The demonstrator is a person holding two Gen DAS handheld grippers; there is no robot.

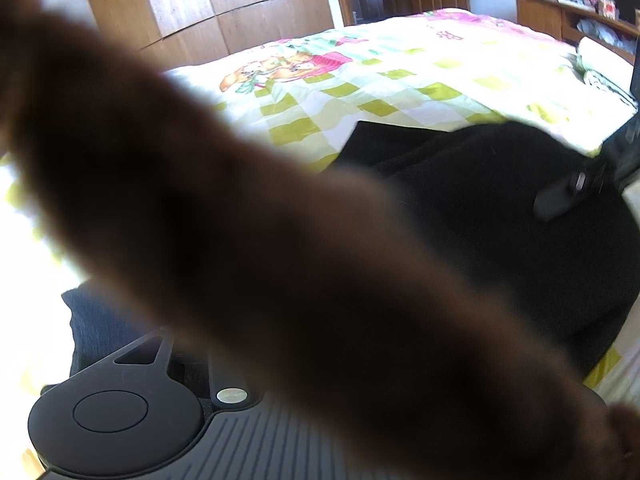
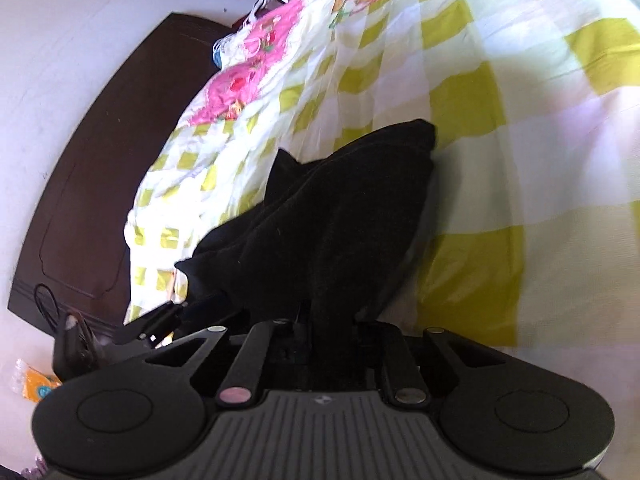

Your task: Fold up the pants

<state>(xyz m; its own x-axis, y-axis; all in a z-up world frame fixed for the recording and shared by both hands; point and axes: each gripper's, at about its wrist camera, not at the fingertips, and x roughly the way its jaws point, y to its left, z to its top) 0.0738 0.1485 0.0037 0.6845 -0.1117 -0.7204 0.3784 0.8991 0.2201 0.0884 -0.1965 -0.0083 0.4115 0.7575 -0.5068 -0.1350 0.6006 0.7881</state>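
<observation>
Mid-fold: the right gripper pinches the black pants above the checked bedspread — left gripper's jaws hidden behind blur; folding remains unfinished.

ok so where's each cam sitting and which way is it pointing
Left wrist: on the left gripper, looking across the checkered bedspread toward the wardrobe; a blurred brown mass blocks its fingers, and the right gripper shows far right.
Right wrist: on the right gripper, looking along the bed toward the dark headboard; its fingers are closed on the black pants.
Shared: the pants and bedspread.
</observation>
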